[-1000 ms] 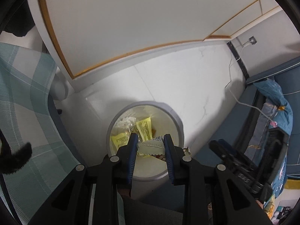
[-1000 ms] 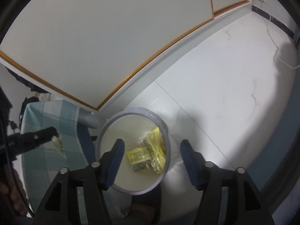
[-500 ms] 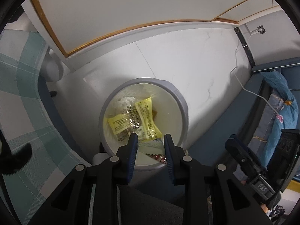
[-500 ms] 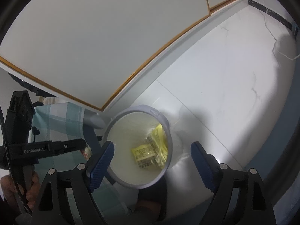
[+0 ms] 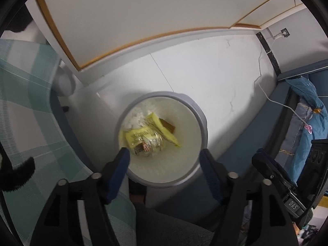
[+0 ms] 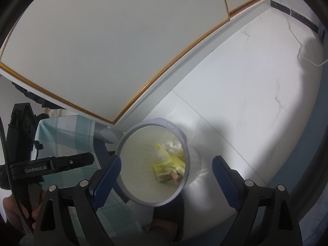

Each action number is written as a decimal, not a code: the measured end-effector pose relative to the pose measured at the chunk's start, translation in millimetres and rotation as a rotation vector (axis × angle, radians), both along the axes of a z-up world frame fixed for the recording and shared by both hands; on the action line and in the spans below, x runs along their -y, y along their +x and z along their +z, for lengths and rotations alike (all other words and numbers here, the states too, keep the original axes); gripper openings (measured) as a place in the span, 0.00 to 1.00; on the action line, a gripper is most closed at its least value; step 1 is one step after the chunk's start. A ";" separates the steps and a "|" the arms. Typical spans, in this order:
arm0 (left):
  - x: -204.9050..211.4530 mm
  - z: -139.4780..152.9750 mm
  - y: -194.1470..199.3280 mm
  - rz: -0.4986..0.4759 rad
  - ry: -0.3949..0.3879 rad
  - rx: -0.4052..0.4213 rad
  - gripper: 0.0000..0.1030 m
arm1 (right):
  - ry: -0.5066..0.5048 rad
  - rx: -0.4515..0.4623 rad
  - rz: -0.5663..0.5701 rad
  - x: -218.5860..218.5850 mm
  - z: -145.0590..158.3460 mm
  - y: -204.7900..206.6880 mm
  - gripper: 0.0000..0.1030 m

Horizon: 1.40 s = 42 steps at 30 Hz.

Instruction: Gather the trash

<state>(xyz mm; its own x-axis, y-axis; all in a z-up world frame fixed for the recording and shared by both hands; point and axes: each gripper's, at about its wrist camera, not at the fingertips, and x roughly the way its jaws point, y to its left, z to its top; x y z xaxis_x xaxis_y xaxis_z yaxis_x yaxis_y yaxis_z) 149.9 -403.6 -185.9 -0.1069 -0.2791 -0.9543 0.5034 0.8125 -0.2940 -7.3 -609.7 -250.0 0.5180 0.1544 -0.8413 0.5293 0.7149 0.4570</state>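
Observation:
A round bin with a grey rim (image 5: 202,119) stands on the floor right under both grippers. Inside lie yellow wrappers (image 5: 141,137), white crumpled tissue (image 5: 135,119), a brown scrap (image 5: 168,126) and a clear wrapper with red print (image 5: 148,147). My left gripper (image 5: 164,161) hangs over the bin's near edge, its jaws opening with nothing between them. In the right wrist view my right gripper (image 6: 167,174) hovers above the same bin (image 6: 174,126) and yellow wrappers (image 6: 166,167). Its jaws are opening wide and hold nothing. The left gripper's finger (image 6: 61,164) shows at the left there.
A green checked cloth (image 5: 24,102) hangs left of the bin. A white panel with orange trim (image 5: 143,10) stands behind. White floor (image 5: 215,71) spreads to the right with a white cable (image 5: 276,102). Blue-grey furniture and a blue bundle (image 5: 307,112) fill the right edge.
The left gripper's jaws spread wide and the clear wrapper they held has dropped into the bin. The right gripper's jaws have also widened over the bin.

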 end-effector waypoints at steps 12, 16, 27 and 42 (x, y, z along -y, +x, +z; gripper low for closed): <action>-14.4 26.6 -3.8 0.025 0.003 0.155 0.68 | -0.005 0.045 0.009 -6.0 22.9 -2.7 0.92; -19.7 38.3 -5.3 0.034 -0.004 0.188 0.68 | -0.005 0.068 0.017 -8.7 35.4 -3.7 0.92; -31.4 67.5 -18.0 0.043 -0.035 0.245 0.68 | -0.023 0.111 0.047 -29.8 71.3 -7.6 0.96; -45.1 84.8 -25.4 0.045 -0.057 0.281 0.68 | -0.060 0.132 0.044 -42.8 95.5 -17.0 0.97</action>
<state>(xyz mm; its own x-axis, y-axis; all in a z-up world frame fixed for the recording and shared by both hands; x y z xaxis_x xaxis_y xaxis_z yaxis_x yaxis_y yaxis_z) 124.5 -358.5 -101.1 0.1731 -0.3312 -0.9275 0.5357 0.8219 -0.1935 -24.3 -566.8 -154.5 0.6188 0.1310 -0.7746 0.4347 0.7641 0.4765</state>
